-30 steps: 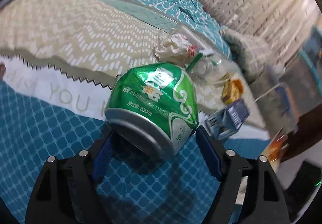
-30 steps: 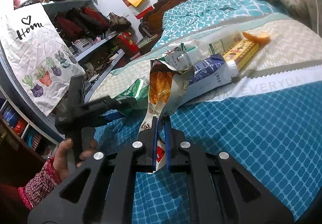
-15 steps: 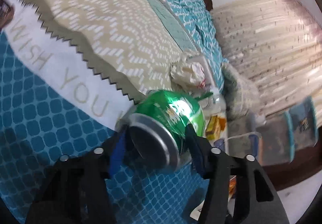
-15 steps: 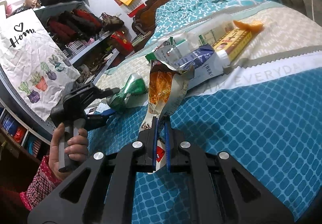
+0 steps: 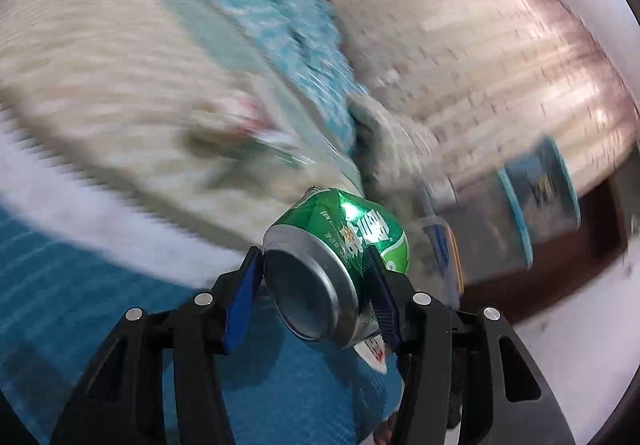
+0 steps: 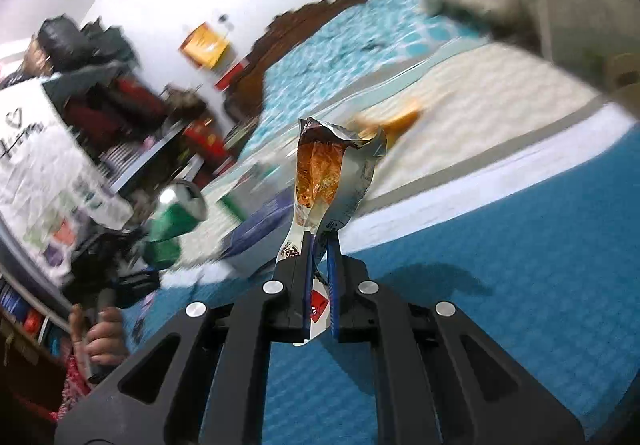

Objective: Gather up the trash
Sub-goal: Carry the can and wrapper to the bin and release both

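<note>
My left gripper [image 5: 316,265] is shut on a dented green drink can [image 5: 340,245] and holds it lifted above the bed, its silver base toward the camera. The can also shows in the right wrist view [image 6: 176,217], held up at the left. My right gripper [image 6: 320,241] is shut on an opened silver snack wrapper [image 6: 332,173] with an orange inside, held upright above the bed. More trash lies blurred on the bed beyond: a blue carton [image 6: 260,229] and an orange piece [image 6: 396,117].
The bed has a blue patterned cover [image 6: 500,265] and a beige blanket [image 5: 100,65]. Clear plastic bins with blue lids [image 5: 532,213] stand past the bed's edge by the curtain. Shelves with bags [image 6: 112,97] line the left wall.
The left gripper has lifted the can off the bed and swung it right toward the bed's edge. The right gripper has turned with the wrapper still held. Both views are motion-blurred now.
</note>
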A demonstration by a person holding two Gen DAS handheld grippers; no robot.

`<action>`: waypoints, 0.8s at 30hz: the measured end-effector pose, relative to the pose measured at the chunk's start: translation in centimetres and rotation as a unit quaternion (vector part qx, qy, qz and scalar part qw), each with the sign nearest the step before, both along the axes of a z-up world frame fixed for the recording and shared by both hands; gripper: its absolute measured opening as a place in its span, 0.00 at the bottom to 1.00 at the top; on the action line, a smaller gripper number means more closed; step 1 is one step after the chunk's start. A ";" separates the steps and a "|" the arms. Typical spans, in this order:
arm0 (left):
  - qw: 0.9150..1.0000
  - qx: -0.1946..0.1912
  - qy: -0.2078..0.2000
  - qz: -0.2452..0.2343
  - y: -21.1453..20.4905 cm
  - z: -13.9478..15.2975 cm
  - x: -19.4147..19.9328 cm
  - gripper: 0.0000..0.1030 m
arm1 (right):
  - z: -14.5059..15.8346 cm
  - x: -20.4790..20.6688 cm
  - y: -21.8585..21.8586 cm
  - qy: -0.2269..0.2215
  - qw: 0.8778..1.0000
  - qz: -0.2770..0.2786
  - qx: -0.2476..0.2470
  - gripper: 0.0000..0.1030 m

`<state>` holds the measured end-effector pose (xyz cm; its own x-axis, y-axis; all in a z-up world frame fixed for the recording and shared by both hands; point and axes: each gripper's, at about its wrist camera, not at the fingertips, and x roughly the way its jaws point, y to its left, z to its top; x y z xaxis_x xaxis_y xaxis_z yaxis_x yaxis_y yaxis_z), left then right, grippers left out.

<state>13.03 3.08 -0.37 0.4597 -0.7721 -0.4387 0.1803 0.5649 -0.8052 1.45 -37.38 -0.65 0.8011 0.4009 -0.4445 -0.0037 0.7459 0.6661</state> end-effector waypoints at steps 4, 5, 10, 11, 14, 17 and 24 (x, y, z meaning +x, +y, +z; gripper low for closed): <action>0.993 0.018 -0.020 -0.119 -11.0 1.3 1.9 0.47 | -0.6 -1.4 -5.3 0.013 0.998 -0.060 0.002 0.08; 0.989 0.020 -0.020 -0.147 -13.9 1.2 2.4 0.47 | -0.9 -1.9 -7.1 0.017 0.997 -0.079 0.007 0.08; 0.962 0.041 -0.006 -0.270 -29.1 -0.1 3.8 0.45 | -1.8 -4.3 -14.7 0.028 0.987 -0.157 0.012 0.08; 0.956 0.042 -0.002 -0.292 -32.2 -0.4 4.0 0.25 | -2.0 -4.7 -16.7 0.031 0.984 -0.177 0.011 0.08; 0.935 0.043 0.018 -0.351 -40.8 -1.3 4.4 0.21 | -2.7 -5.5 -21.1 0.040 0.975 -0.217 0.024 0.08; 0.925 0.083 0.010 -0.372 -47.7 -2.8 3.6 0.19 | -4.2 -4.8 -24.7 0.071 0.967 -0.240 0.037 0.09; 0.920 0.147 0.010 -0.364 -57.7 -4.5 3.9 0.34 | -5.8 -3.5 -29.3 0.114 0.951 -0.287 0.008 0.11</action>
